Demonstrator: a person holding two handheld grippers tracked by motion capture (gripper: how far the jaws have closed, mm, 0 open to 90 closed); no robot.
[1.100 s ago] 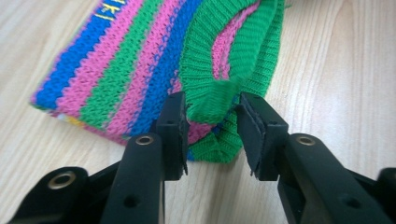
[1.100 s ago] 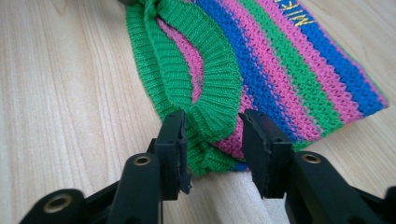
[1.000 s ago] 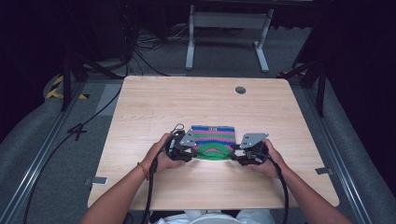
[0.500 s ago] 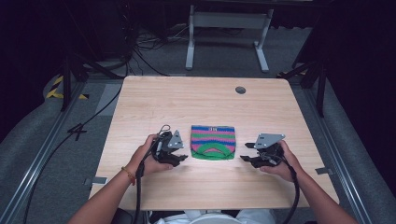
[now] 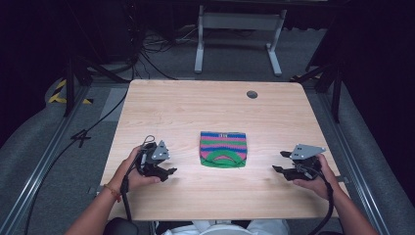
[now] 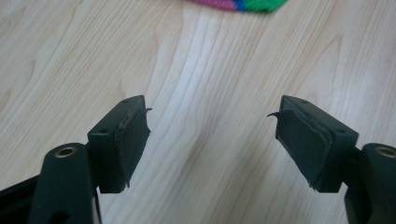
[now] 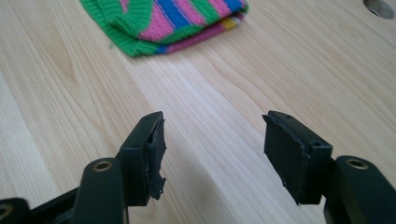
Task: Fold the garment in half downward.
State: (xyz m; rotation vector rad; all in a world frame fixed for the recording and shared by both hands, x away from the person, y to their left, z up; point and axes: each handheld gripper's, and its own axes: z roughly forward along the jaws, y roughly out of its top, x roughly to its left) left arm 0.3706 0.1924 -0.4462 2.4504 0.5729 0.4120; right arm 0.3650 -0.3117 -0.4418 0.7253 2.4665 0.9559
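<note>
1. We see the fingers of the left gripper (image 5: 166,171) spread wide; they have just been opening, and only bare wood lies between them.
2. In the left gripper view its two black fingers (image 6: 126,140) rise from the bottom edge, with torn padding on their inner faces.
3. The fingers of the right gripper (image 5: 280,161) also stand apart; they too have just been opening, with nothing between them.
4. In the right gripper view the fingers (image 7: 152,149) frame bare wood in the lower half of the frame.
5. We find the folded striped knit cloth (image 5: 223,149) lying flat at the centre of the high view, green, pink and blue, on the counter (image 5: 195,107).
6. The cloth sits between the two grippers, well apart from each; the left one is at the lower left of the frame, the right one at the lower right.
7. In the right gripper view the cloth (image 7: 173,21) fills the upper left; in the left gripper view a sliver of it (image 6: 243,4) touches the top edge.
8. A small round hole (image 5: 252,94) marks the counter in the upper right.
</note>
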